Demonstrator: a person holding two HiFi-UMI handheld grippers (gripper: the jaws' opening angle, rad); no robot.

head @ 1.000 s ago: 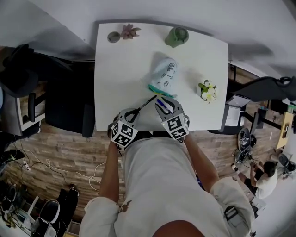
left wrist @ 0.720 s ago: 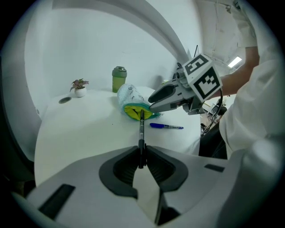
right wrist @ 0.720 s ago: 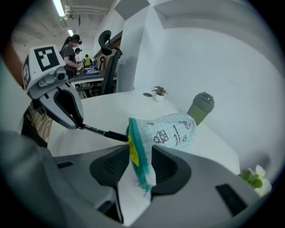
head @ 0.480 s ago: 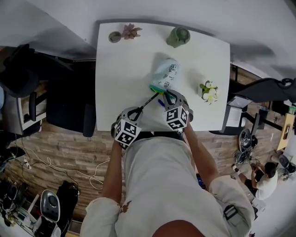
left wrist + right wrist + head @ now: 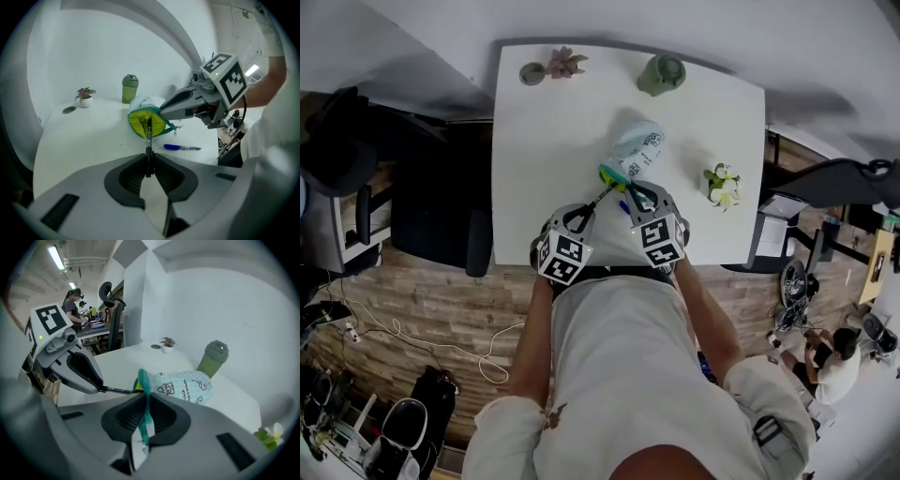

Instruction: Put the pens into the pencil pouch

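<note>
A pale checked pencil pouch point(image 5: 641, 148) with a teal rim lies mid-table, its yellow-lined mouth point(image 5: 146, 124) facing me. My right gripper point(image 5: 634, 194) is shut on the teal rim point(image 5: 145, 399); its jaws have just been closing with that rim between them. My left gripper point(image 5: 581, 213) is shut on a black pen point(image 5: 149, 140), and the pen's tip reaches the pouch's mouth. In the right gripper view the left gripper point(image 5: 100, 389) comes in from the left with the pen point(image 5: 119, 390). A blue pen point(image 5: 183, 147) lies on the table beside the pouch.
A green bottle point(image 5: 660, 74) stands behind the pouch. A small potted plant point(image 5: 565, 64) and a round grey disc point(image 5: 531, 74) sit at the white table's point(image 5: 534, 141) far left corner. A white flower plant point(image 5: 722, 184) is at the right edge. Chairs flank the table.
Both grippers moved up the picture toward the pouch. The right jaws went from open to shut on the pouch's rim. The black pen's tip came up to the pouch's mouth.
</note>
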